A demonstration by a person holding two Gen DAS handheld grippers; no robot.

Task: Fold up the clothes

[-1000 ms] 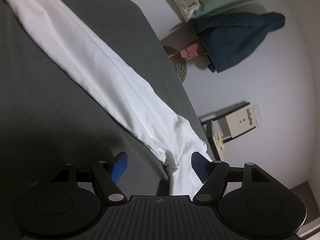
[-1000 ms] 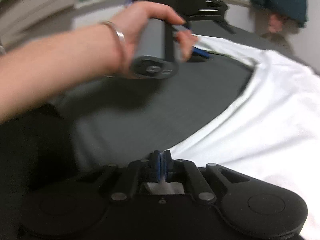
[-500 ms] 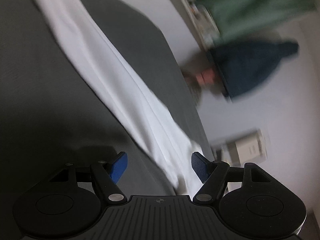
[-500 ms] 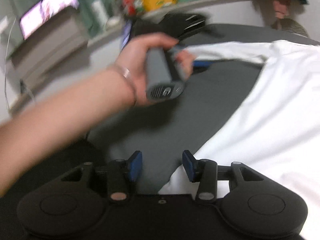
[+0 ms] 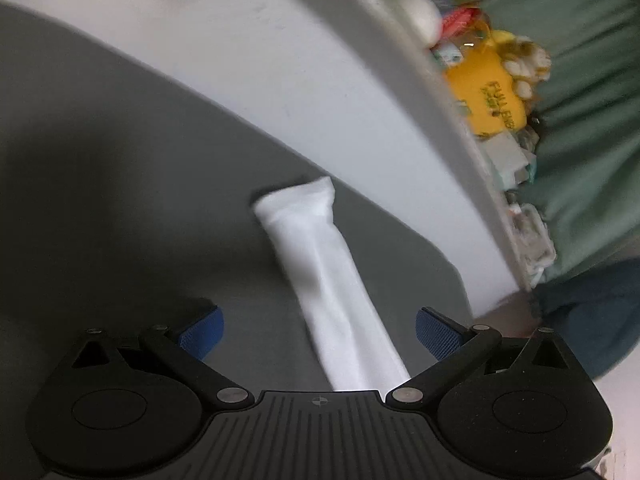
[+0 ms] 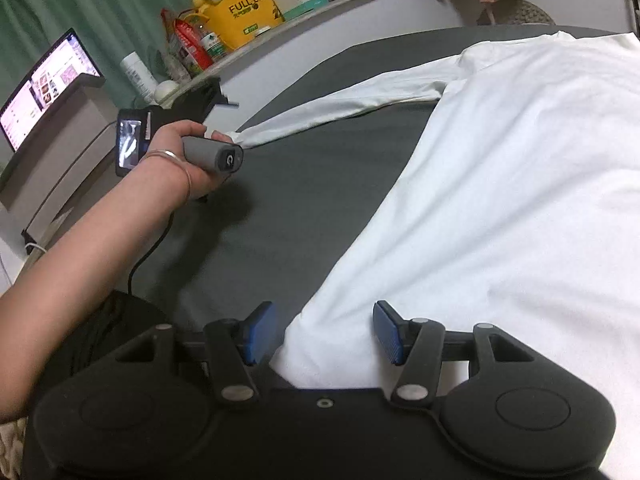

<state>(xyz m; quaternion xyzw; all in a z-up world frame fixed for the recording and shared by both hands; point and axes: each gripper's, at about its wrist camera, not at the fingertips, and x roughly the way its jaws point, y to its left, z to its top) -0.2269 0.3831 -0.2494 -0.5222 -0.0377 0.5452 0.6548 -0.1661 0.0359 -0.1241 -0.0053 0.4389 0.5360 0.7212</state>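
Across the dark grey bed (image 6: 304, 184) a white long-sleeved shirt (image 6: 520, 184) lies flat, its sleeve (image 5: 320, 264) stretched toward ten o'clock. Left gripper (image 5: 320, 334) fingers have just been opening wide, straddling the cuff untouched. Right gripper (image 6: 322, 332) fingers have just been opening, half apart, the hem loose between them.

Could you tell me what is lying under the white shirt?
The white shirt lies spread on a dark grey bed cover, with its sleeve stretched out over the same cover. Whatever sits beneath the shirt's body is hidden by the cloth.
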